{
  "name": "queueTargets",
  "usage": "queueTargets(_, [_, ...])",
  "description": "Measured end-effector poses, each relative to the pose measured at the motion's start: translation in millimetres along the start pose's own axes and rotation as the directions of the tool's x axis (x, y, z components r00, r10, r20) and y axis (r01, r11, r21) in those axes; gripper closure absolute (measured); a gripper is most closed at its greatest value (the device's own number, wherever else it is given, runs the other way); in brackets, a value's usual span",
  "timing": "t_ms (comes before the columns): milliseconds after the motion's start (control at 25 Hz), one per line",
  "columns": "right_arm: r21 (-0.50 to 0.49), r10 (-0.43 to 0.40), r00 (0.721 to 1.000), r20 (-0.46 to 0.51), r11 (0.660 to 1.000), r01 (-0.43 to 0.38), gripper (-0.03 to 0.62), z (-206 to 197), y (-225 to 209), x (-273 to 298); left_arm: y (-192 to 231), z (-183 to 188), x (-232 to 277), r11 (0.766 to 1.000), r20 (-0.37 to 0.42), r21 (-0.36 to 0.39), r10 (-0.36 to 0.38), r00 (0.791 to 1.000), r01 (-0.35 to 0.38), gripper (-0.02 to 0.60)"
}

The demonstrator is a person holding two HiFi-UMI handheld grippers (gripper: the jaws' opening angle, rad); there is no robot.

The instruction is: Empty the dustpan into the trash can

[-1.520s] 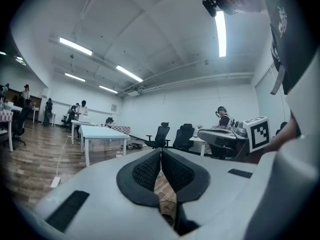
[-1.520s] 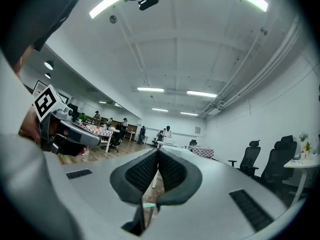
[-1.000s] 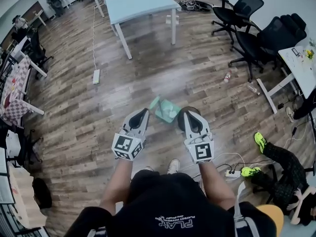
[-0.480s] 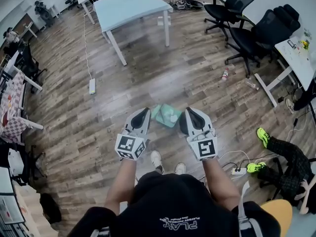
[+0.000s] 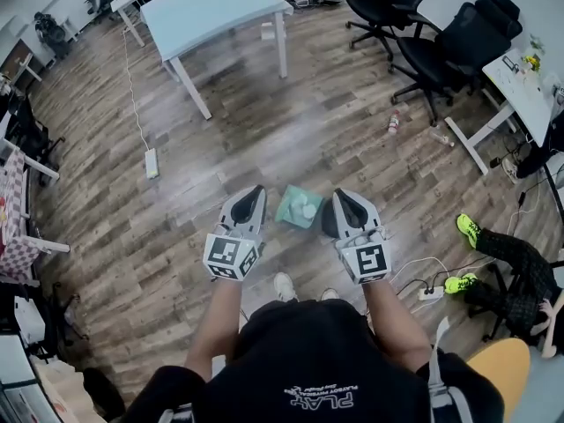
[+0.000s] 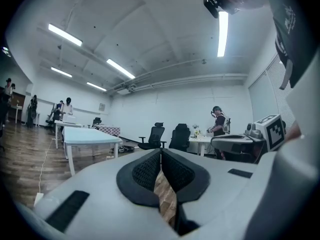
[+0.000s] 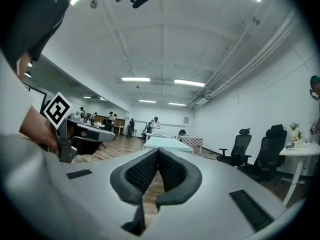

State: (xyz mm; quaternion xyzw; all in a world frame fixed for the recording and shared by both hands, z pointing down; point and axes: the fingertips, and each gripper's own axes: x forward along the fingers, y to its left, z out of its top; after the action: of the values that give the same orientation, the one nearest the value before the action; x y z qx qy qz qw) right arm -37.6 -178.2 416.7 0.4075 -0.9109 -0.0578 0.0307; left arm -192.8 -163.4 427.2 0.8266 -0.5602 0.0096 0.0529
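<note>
Holding left claw [image 5: 255, 192] and right claw [image 5: 340, 195] closed, empty, level, either side of dustpan [image 5: 298, 206] on floor [image 5: 159, 245] mid-frame, lined up to grab it, I reckon.

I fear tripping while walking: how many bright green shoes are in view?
2, both at the head view's right: the upper shoe, and the lower shoe near a power strip. None seems hidden.

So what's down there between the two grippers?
In the head view, a green dustpan lies on the wooden floor between the left gripper and right gripper.
</note>
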Motion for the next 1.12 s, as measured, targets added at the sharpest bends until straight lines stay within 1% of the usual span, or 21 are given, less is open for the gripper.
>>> queueTargets(120, [0.014,-0.035,0.999,-0.019,0.999,0.036,0.569,-7,0,15,12,-11,9,0.999,-0.014,-0.027,-0.035,0.999,0.034,0.555])
queueTargets(240, [0.025,-0.054,0.997,-0.046,0.998,0.056,0.569,-20,-5,29,18,-25,21,0.998,-0.046,-0.026,-0.063,0.997,0.062,0.555])
queueTargets(360, [0.037,-0.048,0.996,-0.074,0.998,0.051,0.569,-31,-6,38,20,-42,32,0.997,-0.089,-0.031,-0.079,0.993,0.076,0.555])
queueTargets(520, [0.033,-0.020,0.995,-0.095,0.999,0.023,0.569,-42,-6,55,22,-70,52,0.993,-0.135,-0.071,-0.103,0.985,0.094,0.555])
queueTargets(800, [0.066,0.005,0.992,-0.129,0.998,0.004,0.569,-74,-22,69,24,-117,86,0.993,-0.244,-0.072,-0.111,0.963,0.096,0.555])
queueTargets(960, [0.074,0.009,0.991,-0.136,0.997,0.001,0.569,-90,-25,76,35,-141,99,0.993,-0.298,-0.066,-0.112,0.948,0.096,0.555])
queueTargets(1040, [0.081,0.007,0.991,-0.134,0.997,0.004,0.569,-98,-26,80,38,-153,105,0.992,-0.325,-0.073,-0.122,0.938,0.104,0.555])
queueTargets(1120, [0.109,-0.009,0.990,-0.140,0.994,0.024,0.569,-108,-29,80,37,-167,108,0.990,-0.356,-0.084,-0.139,0.924,0.117,0.555])
